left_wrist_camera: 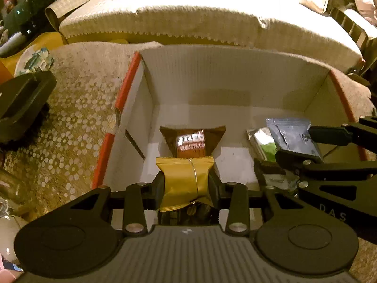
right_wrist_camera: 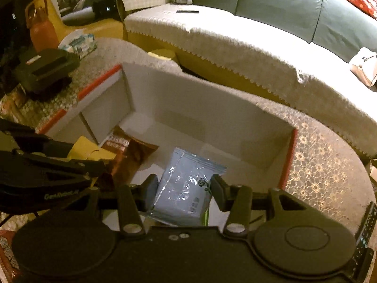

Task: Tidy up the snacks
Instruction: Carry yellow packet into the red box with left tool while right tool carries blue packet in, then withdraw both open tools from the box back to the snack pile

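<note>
Left claw [left_wrist_camera: 186,185] clamped on a yellow snack packet [left_wrist_camera: 185,181], held over the white box [left_wrist_camera: 212,75] just above a brown cookie packet [left_wrist_camera: 192,142] on the floor near the left wall, probably to stack like with like. Right claw [right_wrist_camera: 185,192] narrow around a blue packet [right_wrist_camera: 186,188], lowered toward the box's near right side, above a green packet [left_wrist_camera: 265,142]. Box on the lace-covered bench [left_wrist_camera: 77,118].

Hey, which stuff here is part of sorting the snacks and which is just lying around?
Part of the job:
- yellow snack packet in left tool
- blue packet in right tool
- brown packet
- white box

Lying around:
- tissue pack
- orange bottle
- sofa
</note>
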A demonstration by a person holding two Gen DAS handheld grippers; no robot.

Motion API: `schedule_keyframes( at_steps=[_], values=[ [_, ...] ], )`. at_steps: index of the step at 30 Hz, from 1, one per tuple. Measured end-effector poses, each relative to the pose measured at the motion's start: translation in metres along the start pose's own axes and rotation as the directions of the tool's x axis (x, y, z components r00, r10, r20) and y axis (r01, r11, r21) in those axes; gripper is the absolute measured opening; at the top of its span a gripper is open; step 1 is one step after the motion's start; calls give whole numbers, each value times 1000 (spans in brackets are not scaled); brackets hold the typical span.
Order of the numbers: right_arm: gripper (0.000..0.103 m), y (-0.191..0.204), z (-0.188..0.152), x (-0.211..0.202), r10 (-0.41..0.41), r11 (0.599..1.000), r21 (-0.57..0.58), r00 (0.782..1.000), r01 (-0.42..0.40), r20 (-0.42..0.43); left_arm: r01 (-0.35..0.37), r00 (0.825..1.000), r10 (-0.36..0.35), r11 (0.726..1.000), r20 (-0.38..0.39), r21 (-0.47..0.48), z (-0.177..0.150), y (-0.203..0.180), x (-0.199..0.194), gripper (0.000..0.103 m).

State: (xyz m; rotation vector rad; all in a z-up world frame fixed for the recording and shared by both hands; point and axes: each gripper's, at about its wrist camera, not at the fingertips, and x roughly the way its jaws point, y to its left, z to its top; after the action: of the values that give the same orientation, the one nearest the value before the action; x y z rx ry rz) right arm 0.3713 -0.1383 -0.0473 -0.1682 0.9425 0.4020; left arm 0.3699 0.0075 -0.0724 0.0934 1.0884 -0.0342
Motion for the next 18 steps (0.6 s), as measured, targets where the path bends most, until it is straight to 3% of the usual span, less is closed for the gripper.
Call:
schedule_keyframes(
  at_steps=[9,13,18],
  values=[
    [51,-3,-4,6,19,1000,21,1000,-18,-25,0,1000,-1,1000,-22,-12,-5,-1,11,40],
    [56,-7,-5,-1,32,998,47,999,-32,-19,-5,1000,5,1000,-4,-26,-8,2,4,56],
    [62,-10,-9,-19,60,994,92,998,-60,3,4,1000,-2,999,26,-54,-10,7,-13,59]
  ],
)
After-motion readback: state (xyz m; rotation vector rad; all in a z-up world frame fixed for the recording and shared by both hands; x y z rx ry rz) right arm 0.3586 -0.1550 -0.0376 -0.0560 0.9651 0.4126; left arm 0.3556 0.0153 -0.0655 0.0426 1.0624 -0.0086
